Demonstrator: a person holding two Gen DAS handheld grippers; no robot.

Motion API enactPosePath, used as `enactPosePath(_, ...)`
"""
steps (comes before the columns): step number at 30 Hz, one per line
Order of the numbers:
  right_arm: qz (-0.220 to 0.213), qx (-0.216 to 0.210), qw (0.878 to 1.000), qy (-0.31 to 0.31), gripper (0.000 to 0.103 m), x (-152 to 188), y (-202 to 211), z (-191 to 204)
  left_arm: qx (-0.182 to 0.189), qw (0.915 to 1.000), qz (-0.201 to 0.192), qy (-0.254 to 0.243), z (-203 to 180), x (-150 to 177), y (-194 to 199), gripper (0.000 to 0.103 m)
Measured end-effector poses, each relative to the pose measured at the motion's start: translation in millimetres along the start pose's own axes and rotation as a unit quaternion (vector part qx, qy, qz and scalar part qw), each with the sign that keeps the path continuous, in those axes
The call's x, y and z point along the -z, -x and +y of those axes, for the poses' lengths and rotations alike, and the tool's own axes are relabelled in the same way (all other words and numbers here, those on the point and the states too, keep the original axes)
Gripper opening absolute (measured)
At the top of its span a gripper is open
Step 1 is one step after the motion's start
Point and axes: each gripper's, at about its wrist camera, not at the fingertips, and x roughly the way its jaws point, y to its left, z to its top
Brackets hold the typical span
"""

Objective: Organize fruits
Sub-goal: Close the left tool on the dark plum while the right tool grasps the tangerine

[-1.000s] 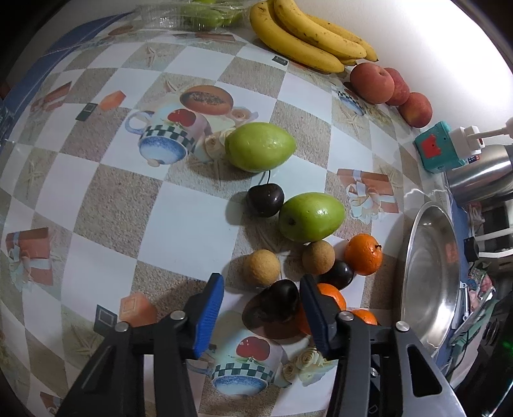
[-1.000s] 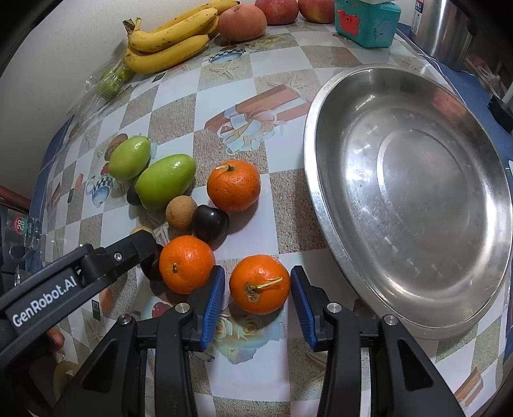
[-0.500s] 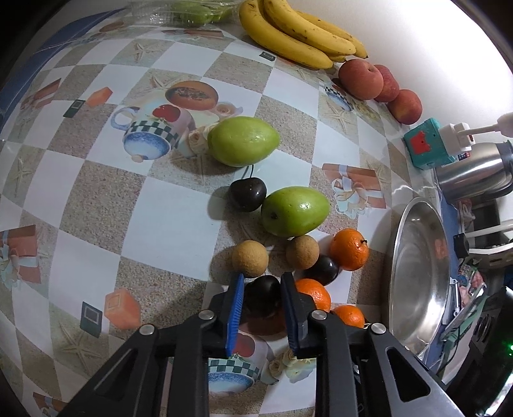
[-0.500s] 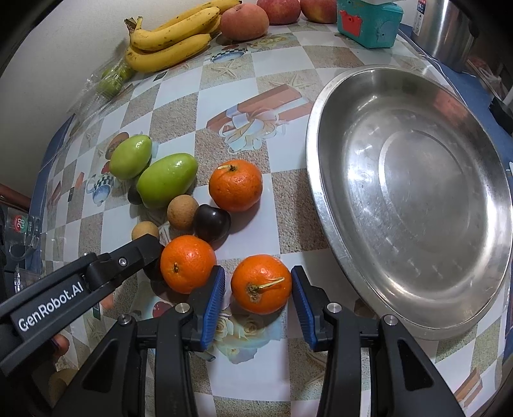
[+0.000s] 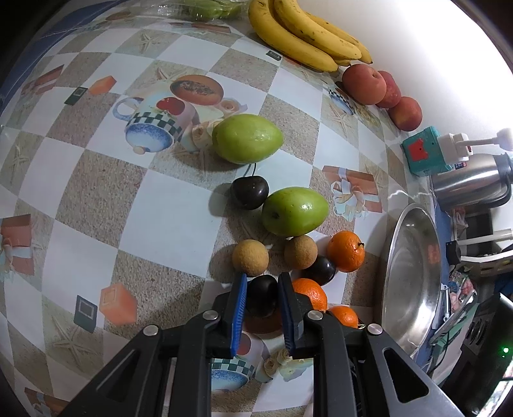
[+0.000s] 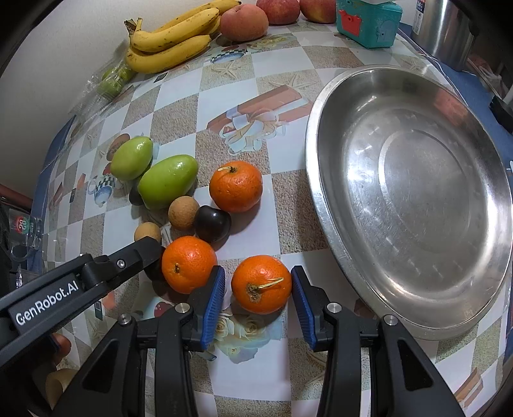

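My left gripper (image 5: pixel 262 290) is shut on a dark plum (image 5: pixel 261 300) resting on the tablecloth. Around it lie two longans (image 5: pixel 250 258), another dark plum (image 5: pixel 320 272), a cherry (image 5: pixel 250 192), two green mangoes (image 5: pixel 295 211) and three oranges (image 5: pixel 346 251). My right gripper (image 6: pixel 256 287) is open, its blue pads on either side of an orange (image 6: pixel 261 284) with a stem, not touching it. A second orange (image 6: pixel 188 264) lies just left of it. The left gripper's arm (image 6: pixel 80 282) shows in the right wrist view.
A large steel plate (image 6: pixel 416 288) lies at the right, nothing in it. Bananas (image 5: pixel 307 35) and peaches (image 5: pixel 365 83) lie along the wall. A teal box (image 6: pixel 368 22) and a steel kettle (image 5: pixel 468 182) stand at the far right.
My left gripper moved forward and closed its jaws on the dark plum. My right gripper stayed open around the stemmed orange.
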Motion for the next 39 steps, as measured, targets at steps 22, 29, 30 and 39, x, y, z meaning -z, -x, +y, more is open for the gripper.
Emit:
enactPosePath(22, -0.022, -0.023, 0.999, -0.007, 0.038, 1, 17, -5, 0.014, 0.9991, -0.032, 0.023, 13, -6, 24, 0.015)
enactPosePath(29, -0.027, -0.024, 0.999, -0.003, 0.038, 0, 23, -4, 0.002, 0.9992, -0.030, 0.026, 14, -7, 22, 0.021)
enactPosePath(30, -0.026, -0.025, 0.999, -0.002, 0.038, 0, 23, -3, 0.004, 0.9992, -0.025, 0.029, 15, -7, 19, 0.033)
enactPosePath(39, -0.025, -0.024, 0.999, -0.002, 0.038, 0, 23, -2, -0.003, 0.9996, -0.010, 0.026, 11, -4, 6, 0.058)
